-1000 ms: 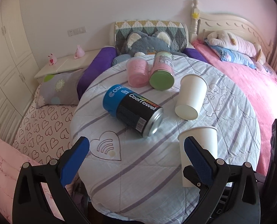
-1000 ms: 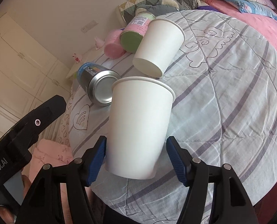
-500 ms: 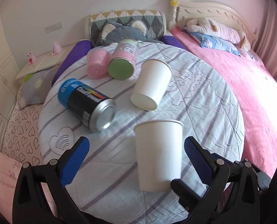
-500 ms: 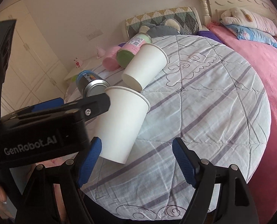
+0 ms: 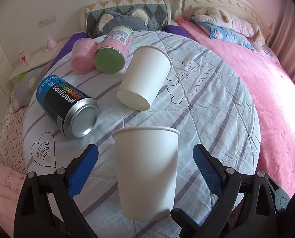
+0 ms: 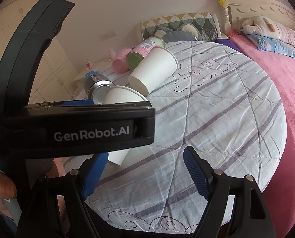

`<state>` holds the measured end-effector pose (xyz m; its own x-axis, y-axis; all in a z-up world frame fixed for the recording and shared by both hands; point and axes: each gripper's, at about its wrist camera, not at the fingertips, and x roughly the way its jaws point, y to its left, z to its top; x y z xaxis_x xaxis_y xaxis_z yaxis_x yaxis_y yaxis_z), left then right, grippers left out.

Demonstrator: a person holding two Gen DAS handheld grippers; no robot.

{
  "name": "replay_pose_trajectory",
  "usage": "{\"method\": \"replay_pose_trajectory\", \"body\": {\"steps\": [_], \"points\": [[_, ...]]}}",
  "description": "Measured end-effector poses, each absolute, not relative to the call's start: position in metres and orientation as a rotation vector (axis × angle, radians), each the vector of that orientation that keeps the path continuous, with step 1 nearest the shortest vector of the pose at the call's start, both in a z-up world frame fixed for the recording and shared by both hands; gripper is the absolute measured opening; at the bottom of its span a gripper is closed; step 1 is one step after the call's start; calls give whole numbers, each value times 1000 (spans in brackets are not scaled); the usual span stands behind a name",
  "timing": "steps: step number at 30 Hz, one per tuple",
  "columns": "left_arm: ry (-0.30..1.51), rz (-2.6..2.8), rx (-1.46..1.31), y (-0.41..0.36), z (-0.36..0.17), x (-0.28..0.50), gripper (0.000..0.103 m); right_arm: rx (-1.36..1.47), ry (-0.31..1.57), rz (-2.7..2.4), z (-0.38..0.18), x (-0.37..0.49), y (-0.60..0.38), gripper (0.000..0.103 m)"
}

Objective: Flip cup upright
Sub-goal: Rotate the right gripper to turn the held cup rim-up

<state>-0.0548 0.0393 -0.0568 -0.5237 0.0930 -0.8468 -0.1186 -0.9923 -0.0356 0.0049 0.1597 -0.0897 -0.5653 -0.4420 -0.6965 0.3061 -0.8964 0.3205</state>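
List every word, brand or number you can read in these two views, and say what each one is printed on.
"CoolTowel": on the blue and black can lying on its side.
"GenRobot.AI": on the black body of the left gripper, seen from the right wrist view.
Pale lettering on the can's blue band: cut off, not readable whole.
Label on the pink and green tin: too small to read.
Both paper cups: no print.

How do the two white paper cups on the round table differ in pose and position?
The near cup stands upright, rim up, between the open left gripper fingers; the far cup lies on its side, base toward the camera, beside the green-bottomed can. Both are plain white.
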Motion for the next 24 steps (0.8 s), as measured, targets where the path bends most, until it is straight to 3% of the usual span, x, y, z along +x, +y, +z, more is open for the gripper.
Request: {"method": "replay_pose_trajectory", "body": {"steps": [1, 2, 3, 24], "points": [[35, 2633, -1475, 39, -58, -56, 87, 1158, -233, -2442, -90, 4, 161, 80], [31, 2631, -1479, 38, -60, -56, 74, 1165, -240, -2440, -91, 3, 161, 80], [35, 2624, -1483, 38, -61, -57, 69, 1165, -249, -2436, -92, 3, 161, 80], [-59, 2760, -1175, 18, -25, -50, 69, 1116, -278, -2398, -95, -28, 142, 80]]}}
